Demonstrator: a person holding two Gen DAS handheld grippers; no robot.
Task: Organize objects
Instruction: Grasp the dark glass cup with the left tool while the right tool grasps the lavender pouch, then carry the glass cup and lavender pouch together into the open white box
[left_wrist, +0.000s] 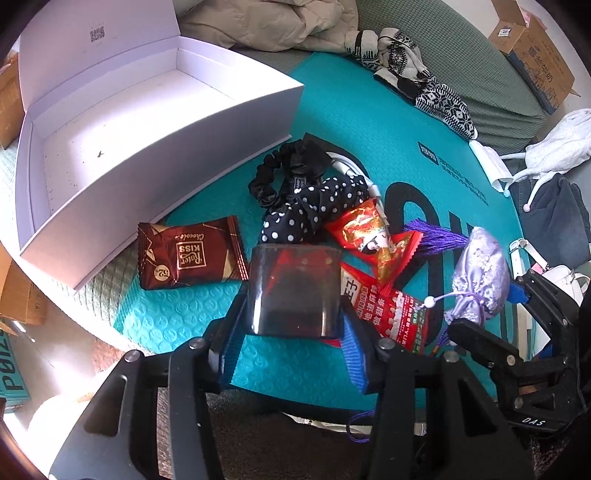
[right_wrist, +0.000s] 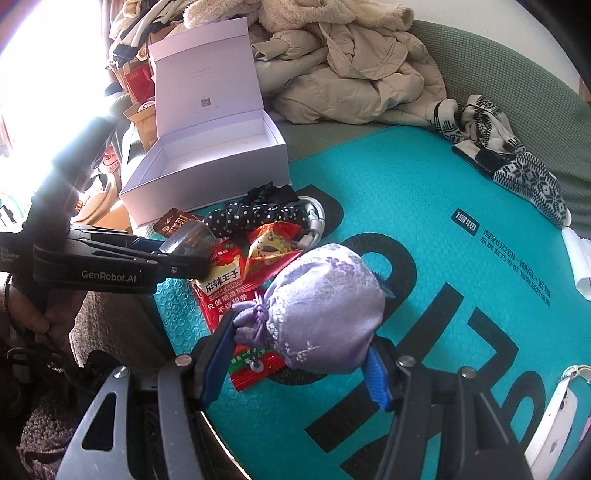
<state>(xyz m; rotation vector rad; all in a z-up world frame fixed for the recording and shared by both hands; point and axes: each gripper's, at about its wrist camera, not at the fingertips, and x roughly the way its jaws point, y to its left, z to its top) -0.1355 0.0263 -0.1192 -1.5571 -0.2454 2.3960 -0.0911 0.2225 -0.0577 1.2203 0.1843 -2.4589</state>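
The left gripper (left_wrist: 293, 295) is clamping a clear dark-tinted plastic box (left_wrist: 294, 291) between its blue pads, the jaws standing at a middling width with a pad pressing on each side wall of the box. Just beyond those jaws a polka-dot scrunchie (left_wrist: 314, 206) and a black scrunchie (left_wrist: 280, 166) are lying together with a white cable (left_wrist: 351, 166) tucked behind them. To the left of the jaws a brown chocolate packet (left_wrist: 190, 254) is resting flat on the teal mat (left_wrist: 369, 110), and further off on that side an open white box (left_wrist: 110, 147) is standing with its lid up. To the right of the jaws, red snack packets (left_wrist: 376, 240) are overlapping one another. The right gripper (right_wrist: 303, 354) is holding a lilac embroidered pouch (right_wrist: 325, 306), its jaws about half spread and closing on the pouch's two sides, the knotted drawstring neck sitting by the left pad. Beneath and beyond those jaws a long red snack packet (right_wrist: 225, 284) is lying on the mat. A person's hand (right_wrist: 40, 317) is gripping the left tool's handle.
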